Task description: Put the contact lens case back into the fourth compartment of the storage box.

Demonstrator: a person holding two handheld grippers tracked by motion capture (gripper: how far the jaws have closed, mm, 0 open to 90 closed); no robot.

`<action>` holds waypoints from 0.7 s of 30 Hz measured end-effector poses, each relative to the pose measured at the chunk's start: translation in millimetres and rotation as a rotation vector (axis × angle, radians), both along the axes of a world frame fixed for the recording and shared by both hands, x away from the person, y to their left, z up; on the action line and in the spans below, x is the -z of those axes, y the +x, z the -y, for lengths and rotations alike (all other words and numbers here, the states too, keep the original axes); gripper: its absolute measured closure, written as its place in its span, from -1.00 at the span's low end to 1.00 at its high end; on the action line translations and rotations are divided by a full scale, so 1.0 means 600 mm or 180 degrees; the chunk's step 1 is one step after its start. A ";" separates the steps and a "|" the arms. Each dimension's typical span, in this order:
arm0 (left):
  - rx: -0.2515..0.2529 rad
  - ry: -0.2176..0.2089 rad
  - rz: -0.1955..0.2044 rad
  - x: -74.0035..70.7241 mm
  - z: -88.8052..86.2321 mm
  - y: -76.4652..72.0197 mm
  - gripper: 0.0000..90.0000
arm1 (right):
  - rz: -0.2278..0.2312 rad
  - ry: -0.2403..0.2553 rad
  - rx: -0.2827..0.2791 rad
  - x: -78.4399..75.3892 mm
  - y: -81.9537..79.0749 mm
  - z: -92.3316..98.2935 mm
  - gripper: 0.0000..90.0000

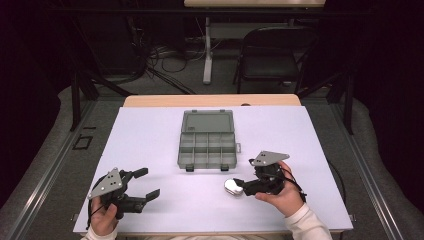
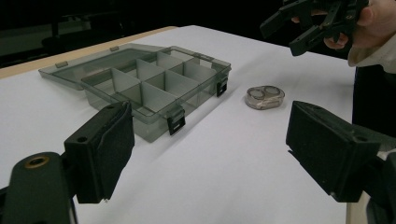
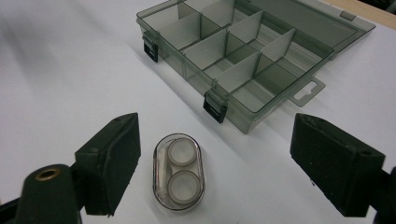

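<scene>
While the white table (image 1: 165,200) takes up most of the high view, the biggest thing on it is a smoky clear compartment box (image 1: 207,147) w/ its lid (image 1: 208,121) folded flat open behind it, two black latches on the near edge, all compartments bare as far as can be seen. Next down in size: the left gripper (image 1: 145,182), held in the left hand (image 1: 104,220) near the table's front-left, jaws spread wide w/ nothing btwn them, well apart from the box & the case. The right gripper (image 1: 239,186) sits in the right hand (image 1: 282,192) at front-right, jaws also wide open, gripping nothing. Smallest item: an oval clear case (image 3: 178,171) w/ two round wells, lying flat on the table just in front of the box's near-right corner. In the right gripper view the case lies btwn the two pads but closer to the left pad (image 3: 112,161), not touching either; the right pad (image 3: 334,161) stands well off it. In the high view the case is just beside the right gripper's tips.
</scene>
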State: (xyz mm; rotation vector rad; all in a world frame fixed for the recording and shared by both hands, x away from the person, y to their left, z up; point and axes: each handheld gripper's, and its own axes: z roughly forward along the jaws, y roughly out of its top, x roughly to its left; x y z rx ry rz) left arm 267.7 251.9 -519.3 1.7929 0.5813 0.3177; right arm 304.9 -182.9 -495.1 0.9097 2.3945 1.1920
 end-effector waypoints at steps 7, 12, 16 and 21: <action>-0.0006 0.0006 -0.0003 0.000 0.000 0.000 -0.65 | -0.0062 -0.0077 -0.0088 0.001 0.010 -0.012 -0.64; -0.0001 0.0012 -0.0007 0.000 0.000 0.000 -0.65 | -0.0062 -0.0136 -0.0119 0.001 0.013 -0.021 -0.59; 0.0006 0.0007 -0.0004 0.000 0.000 0.000 -0.64 | -0.0089 -0.0182 -0.0152 0.002 0.015 -0.028 -0.59; 0.0012 0.0011 -0.0004 0.000 0.000 0.000 -0.65 | -0.0144 -0.0177 -0.0197 0.002 0.016 -0.034 -0.57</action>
